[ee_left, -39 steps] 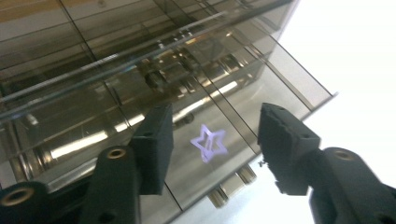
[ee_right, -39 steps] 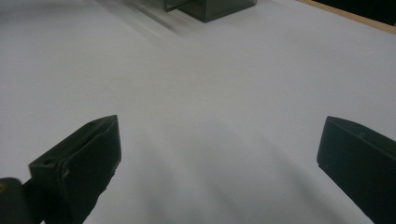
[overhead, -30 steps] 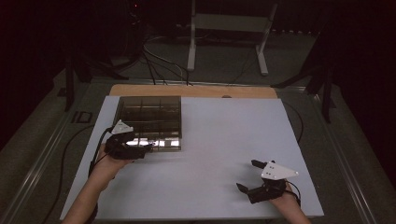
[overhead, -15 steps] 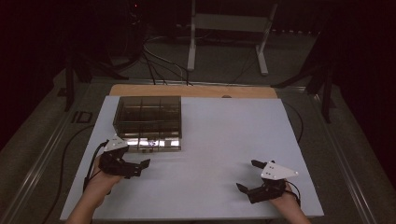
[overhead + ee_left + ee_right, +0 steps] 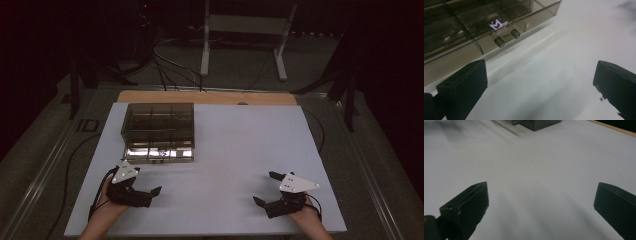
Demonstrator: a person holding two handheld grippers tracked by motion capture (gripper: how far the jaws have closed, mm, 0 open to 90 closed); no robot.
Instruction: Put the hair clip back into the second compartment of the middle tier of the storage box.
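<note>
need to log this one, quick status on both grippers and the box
Left gripper open, empty, near smoky clear plastic compartment box. Right gripper open, empty. White table between them bare.

My left gripper (image 5: pixel 146 186) sits at the near left, low over the surface, jaws pointing right and a touch far. The jaws have just been opening and now stand spread wide with nothing between them. My left hand (image 5: pixel 107 202) wraps the body from behind, forearm running off the near edge. My right gripper (image 5: pixel 266 190) rests at the near right, jaws wide apart, empty, aimed left and far.
</note>
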